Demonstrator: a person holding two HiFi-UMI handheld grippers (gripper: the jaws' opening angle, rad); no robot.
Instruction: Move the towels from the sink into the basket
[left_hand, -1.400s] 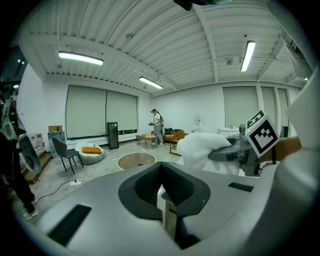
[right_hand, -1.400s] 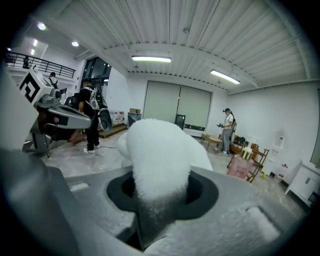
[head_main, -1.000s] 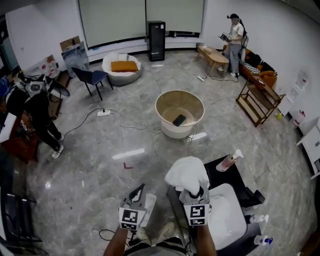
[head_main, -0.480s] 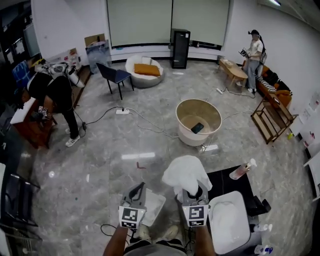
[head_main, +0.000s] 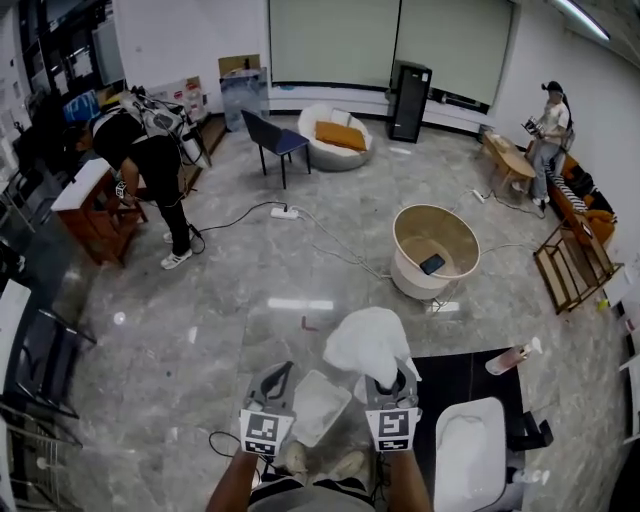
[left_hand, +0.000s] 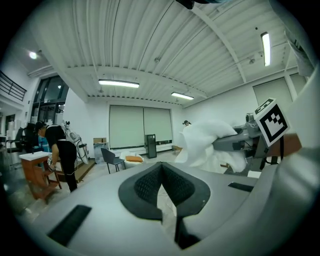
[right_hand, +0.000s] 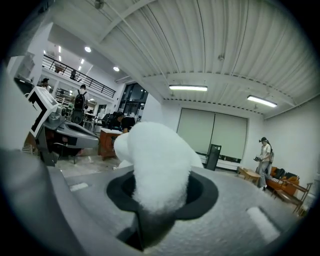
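Observation:
My right gripper (head_main: 389, 384) is shut on a bunched white towel (head_main: 369, 342), held up in front of me over the grey floor, left of the white sink (head_main: 469, 452). In the right gripper view the towel (right_hand: 156, 167) bulges out of the jaws and hides the fingertips. My left gripper (head_main: 279, 370) hangs beside it on the left, shut, nothing between its pads (left_hand: 150, 186). The towel (left_hand: 206, 142) also shows in the left gripper view. A shallow white basket (head_main: 318, 405) lies on the floor between the grippers. A round beige tub (head_main: 404, 270) stands farther off.
The sink sits in a black table (head_main: 462, 375) with a soap bottle (head_main: 512, 357). A dark flat object (head_main: 432, 264) lies in the tub. A cable and power strip (head_main: 284, 212) cross the floor. One person (head_main: 150, 160) bends at a desk on the left, another (head_main: 548, 115) stands at the far right.
Both grippers have swung left with the towel, away from the sink, which now sits lower right in the head view. The tub has slid rightward in view.

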